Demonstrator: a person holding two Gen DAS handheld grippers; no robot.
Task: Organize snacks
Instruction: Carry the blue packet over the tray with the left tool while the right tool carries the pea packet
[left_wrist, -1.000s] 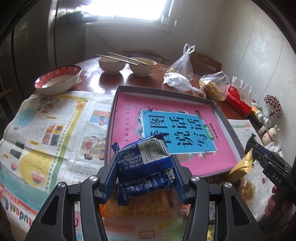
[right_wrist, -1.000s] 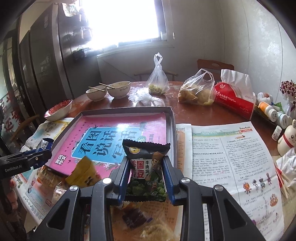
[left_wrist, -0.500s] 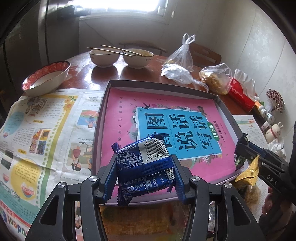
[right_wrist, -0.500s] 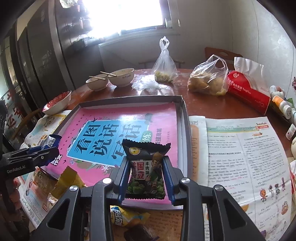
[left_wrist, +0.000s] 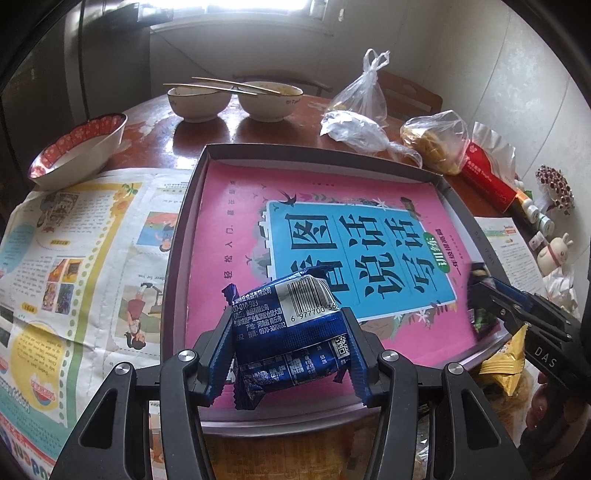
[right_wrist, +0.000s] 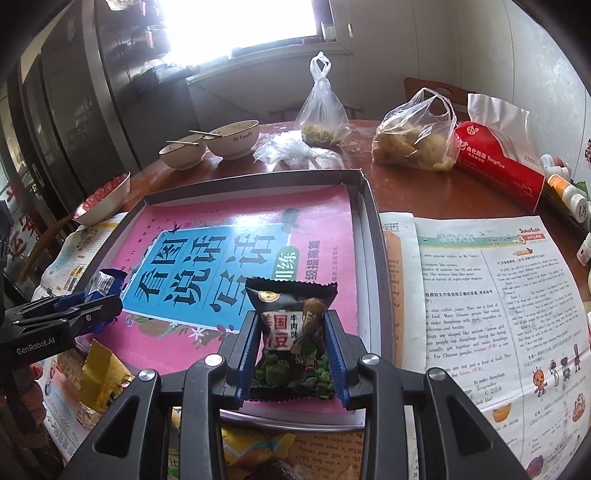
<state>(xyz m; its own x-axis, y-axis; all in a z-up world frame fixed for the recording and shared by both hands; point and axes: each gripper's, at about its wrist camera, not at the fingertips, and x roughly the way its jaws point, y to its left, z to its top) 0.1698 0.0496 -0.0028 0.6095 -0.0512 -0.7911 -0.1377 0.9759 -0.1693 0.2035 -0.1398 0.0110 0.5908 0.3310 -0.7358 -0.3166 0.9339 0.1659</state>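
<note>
My left gripper (left_wrist: 290, 354) is shut on a blue snack packet (left_wrist: 291, 339) with a barcode, held over the near left part of a shallow grey tray (left_wrist: 177, 240) lined with a pink and blue cover. My right gripper (right_wrist: 293, 350) is shut on a dark packet of green peas (right_wrist: 291, 339), held over the tray's (right_wrist: 373, 236) near right corner. In the left wrist view the right gripper (left_wrist: 480, 310) shows at the right edge with its dark packet. In the right wrist view the left gripper (right_wrist: 94, 306) shows at the left with the blue packet (right_wrist: 101, 282).
Yellow snack packets (right_wrist: 99, 373) (left_wrist: 504, 365) lie on newspaper (right_wrist: 498, 295) by the tray's near edge. Behind the tray stand two white bowls with chopsticks (left_wrist: 236, 98), a red-rimmed bowl (left_wrist: 77, 147), plastic bags of food (right_wrist: 413, 140), a red tissue pack (right_wrist: 498, 162) and small bottles.
Both grippers have moved forward and down over the tray's near edge, each keeping its packet. The loose yellow packets now lie nearer the bottom of the views.
</note>
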